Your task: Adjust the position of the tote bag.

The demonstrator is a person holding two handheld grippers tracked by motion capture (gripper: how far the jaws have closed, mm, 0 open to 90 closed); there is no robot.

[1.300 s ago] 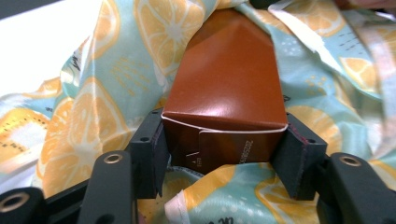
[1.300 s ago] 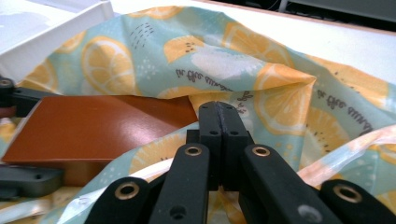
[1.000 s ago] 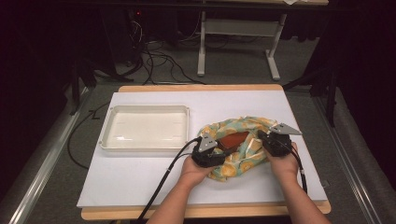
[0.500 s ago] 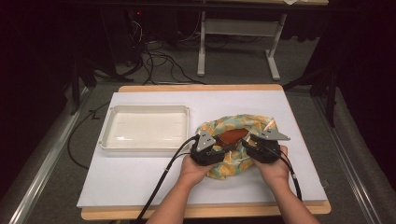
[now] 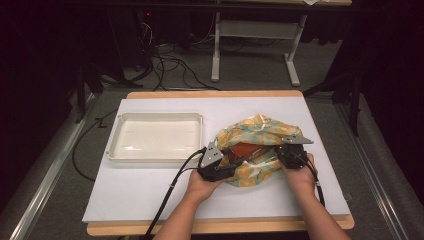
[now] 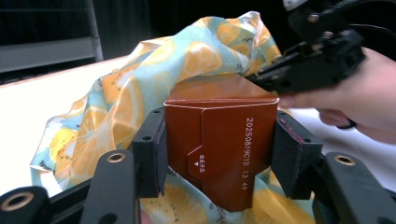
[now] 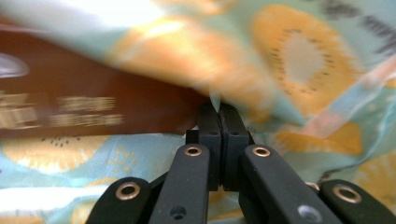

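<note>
A brown carton (image 6: pixel 219 140) with a printed date code lies inside an orange-slice print cloth (image 5: pixel 260 127). My left gripper (image 6: pixel 217 149) is shut on the carton's end, one pad on each side, at the bundle's left (image 5: pixel 227 167). The right gripper (image 7: pixel 219 112) is at the bundle's right side (image 5: pixel 282 152). Its jaws have just been closing and now meet on a sliver of the cloth (image 7: pixel 299 56) beside the carton (image 7: pixel 93 102). The left gripper view shows the right gripper (image 6: pixel 308 65) reaching into the cloth (image 6: pixel 140 74) above the carton.
An empty white tray (image 5: pixel 155 116) sits to the left of the bundle on the white table sheet (image 5: pixel 150 190). The person's forearms come in from the near edge. Cables and a table frame lie on the dark floor beyond.
The right gripper shifted slightly along the cloth's right side and the fold there now lies lower over the carton. The left gripper and carton stayed put.
</note>
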